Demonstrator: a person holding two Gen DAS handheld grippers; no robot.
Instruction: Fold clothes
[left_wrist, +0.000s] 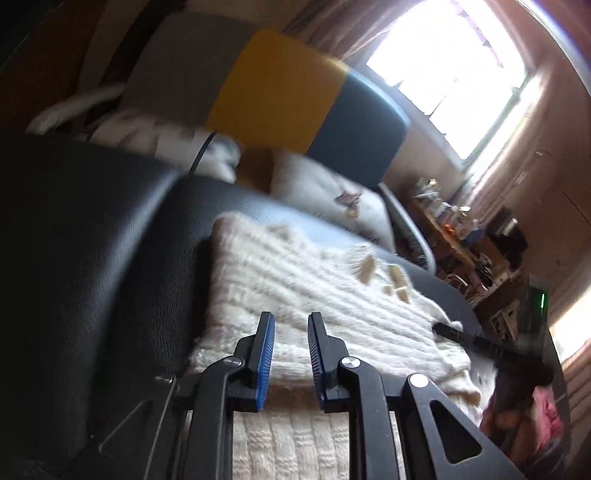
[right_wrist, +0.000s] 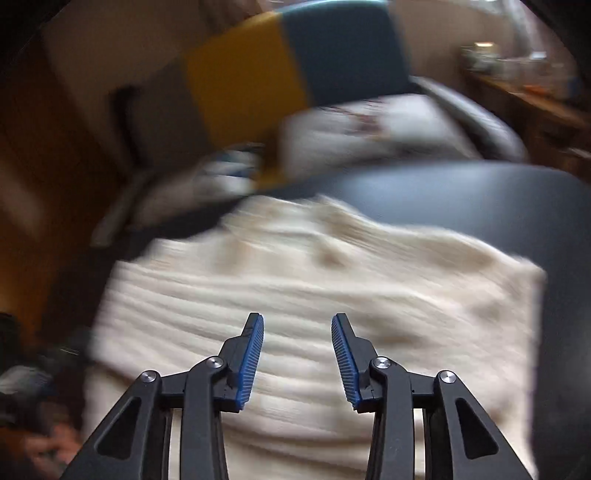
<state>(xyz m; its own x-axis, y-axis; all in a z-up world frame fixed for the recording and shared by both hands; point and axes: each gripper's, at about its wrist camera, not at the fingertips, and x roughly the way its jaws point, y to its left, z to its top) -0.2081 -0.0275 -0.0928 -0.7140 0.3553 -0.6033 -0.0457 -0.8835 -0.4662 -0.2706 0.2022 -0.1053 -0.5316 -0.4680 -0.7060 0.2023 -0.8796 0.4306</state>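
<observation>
A cream cable-knit sweater (left_wrist: 314, 291) lies spread on a black leather surface (left_wrist: 110, 236), with small toggle-like pieces near its far edge. My left gripper (left_wrist: 291, 321) hovers over its near part, open with a narrow gap and nothing between the blue pads. In the left wrist view the right gripper (left_wrist: 454, 330) reaches in from the right at the sweater's edge. In the right wrist view the same sweater (right_wrist: 332, 280) fills the middle, blurred. My right gripper (right_wrist: 297, 319) is open wide above it, holding nothing.
Behind the surface stands a chair back (left_wrist: 280, 92) in grey, yellow and teal, with white cushions (left_wrist: 332, 192) below it. A bright window (left_wrist: 454, 74) and a cluttered wooden shelf (left_wrist: 461, 229) are at the right. Pink cloth (left_wrist: 543, 410) lies at the lower right.
</observation>
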